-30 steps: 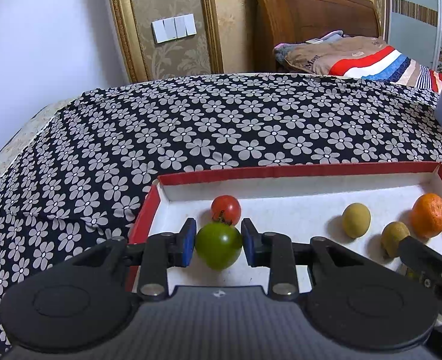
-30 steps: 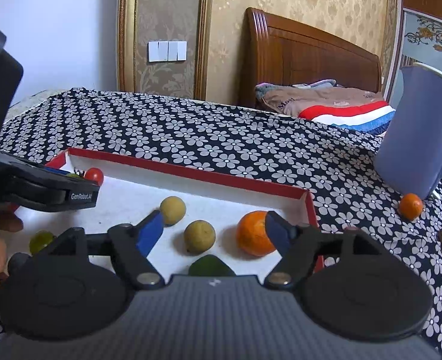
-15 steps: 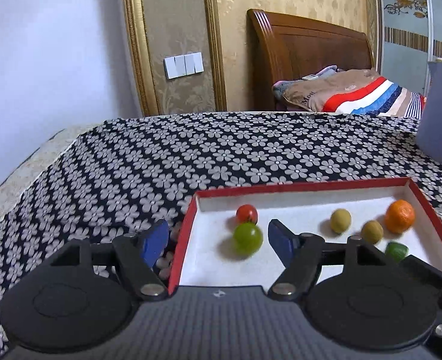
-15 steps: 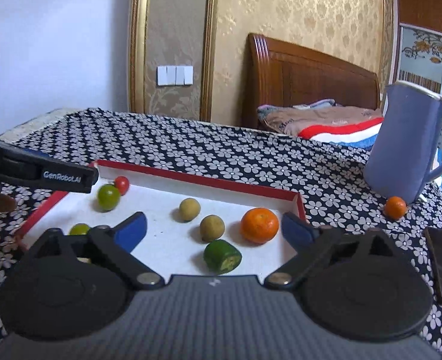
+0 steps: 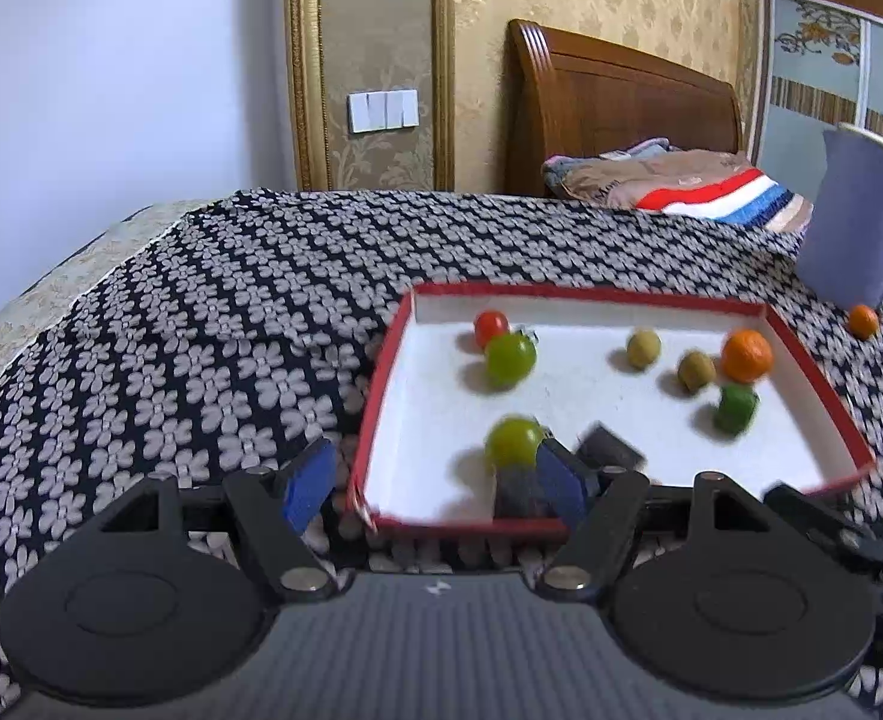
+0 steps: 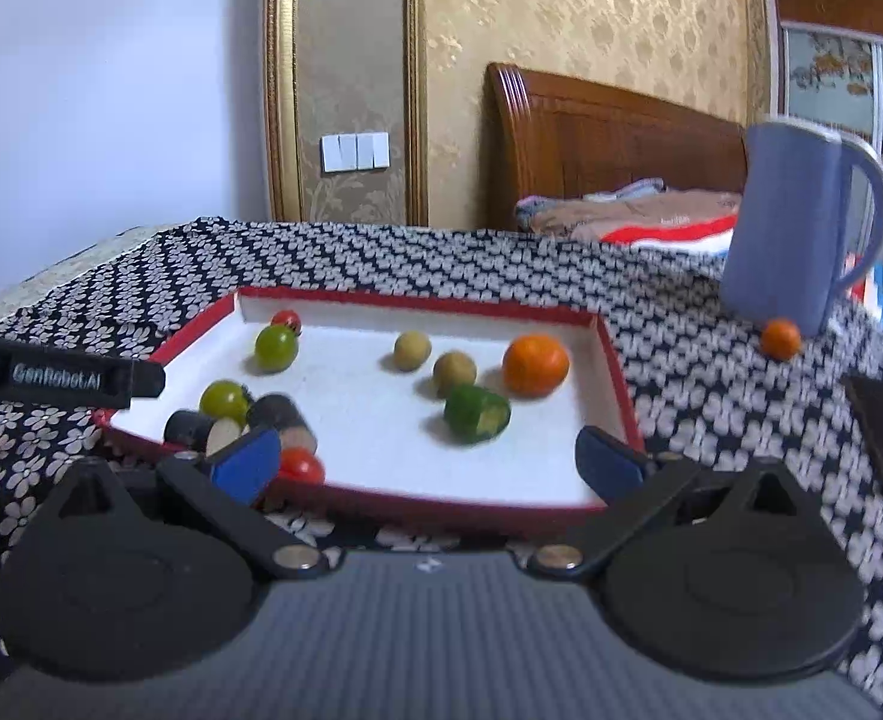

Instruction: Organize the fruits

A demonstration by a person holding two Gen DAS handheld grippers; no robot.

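White lettering reading "GenRobot.AI" stood on the side of the left gripper's black finger (image 6: 63, 373), seen from the right wrist view. Faint lettering on the folded brown bedding (image 5: 651, 171) by the headboard was too blurred to read. No other writing was legible.

A shallow red-rimmed tray (image 6: 618, 387) with a white floor lies flat on the bed, ahead of both tools. At its far left corner a red tomato (image 6: 286, 319) touches a green tomato (image 6: 276, 347). Nearer the right tool's left finger lie another green tomato (image 6: 224, 399), two dark cut pieces (image 6: 279, 417) and a second red tomato (image 6: 301, 466). Mid-tray sit two tan round fruits (image 6: 412, 350), apart; beyond the right one, an orange (image 6: 535, 365); nearer, a cut green piece (image 6: 476, 412). A small orange (image 6: 781, 339) lies outside on the bedspread, far right.
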